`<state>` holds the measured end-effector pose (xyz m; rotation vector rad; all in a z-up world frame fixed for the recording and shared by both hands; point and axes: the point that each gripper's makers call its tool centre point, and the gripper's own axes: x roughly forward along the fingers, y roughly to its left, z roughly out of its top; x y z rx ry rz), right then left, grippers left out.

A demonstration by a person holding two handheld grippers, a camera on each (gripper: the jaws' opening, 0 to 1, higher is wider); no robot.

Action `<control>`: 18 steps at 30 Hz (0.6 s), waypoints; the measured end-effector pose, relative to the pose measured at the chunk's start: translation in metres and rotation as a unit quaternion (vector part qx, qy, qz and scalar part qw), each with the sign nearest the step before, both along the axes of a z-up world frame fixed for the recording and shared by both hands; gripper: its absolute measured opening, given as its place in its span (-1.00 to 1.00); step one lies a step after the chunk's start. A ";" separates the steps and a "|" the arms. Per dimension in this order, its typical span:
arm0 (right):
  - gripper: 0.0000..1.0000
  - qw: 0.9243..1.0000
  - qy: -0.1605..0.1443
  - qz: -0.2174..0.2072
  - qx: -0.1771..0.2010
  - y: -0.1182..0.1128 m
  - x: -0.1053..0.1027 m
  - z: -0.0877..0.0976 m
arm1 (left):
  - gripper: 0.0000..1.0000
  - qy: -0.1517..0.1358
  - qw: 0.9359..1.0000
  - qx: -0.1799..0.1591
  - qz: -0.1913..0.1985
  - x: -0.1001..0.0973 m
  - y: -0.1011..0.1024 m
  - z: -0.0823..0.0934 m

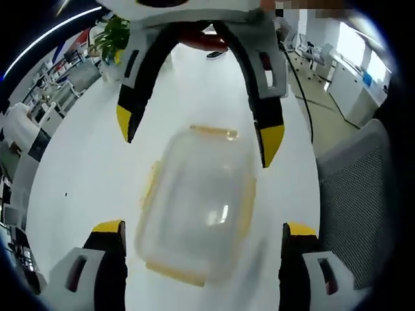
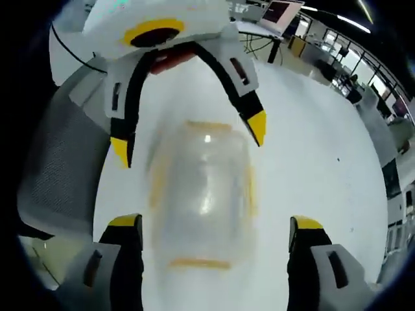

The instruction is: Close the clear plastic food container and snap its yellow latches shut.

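Seen from the left gripper view, the left claw stands with its yellow-tipped jaws spread wide on either side of a clear plastic food container, gripping nothing. The container rests on a white worktop between the two claws, its lid in place and its yellow latches showing along the edges; motion blur hides whether any latch is snapped down. Beyond the container, the right claw faces in from the far side, its own jaws equally wide apart and just above the container's far edge. A grey mesh office chair stands beside the worktop on the right of this view, and a potted green plant sits at the worktop's far end, with office desks behind it.

From the right gripper view, the right claw again frames the blurred container with its jaws apart, touching nothing, while the left claw reaches in opposite. The white worktop stretches away behind, and the grey chair sits on the left of this view. Further off are rows of desks and monitors.
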<state>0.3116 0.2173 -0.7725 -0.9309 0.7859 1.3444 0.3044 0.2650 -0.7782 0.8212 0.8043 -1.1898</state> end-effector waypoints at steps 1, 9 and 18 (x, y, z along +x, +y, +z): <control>0.82 1.000 0.003 -0.002 -0.004 -0.002 -0.002 -0.002 | 0.96 -0.001 1.000 0.004 -0.001 0.002 0.001 -0.001; 0.79 1.000 0.004 -0.008 -0.029 -0.009 -0.010 -0.017 | 0.85 0.005 0.999 0.033 -0.035 0.011 0.005 -0.008; 0.71 0.999 0.001 -0.012 -0.051 -0.015 -0.007 -0.028 | 0.65 0.027 0.997 0.061 -0.048 0.009 0.012 -0.022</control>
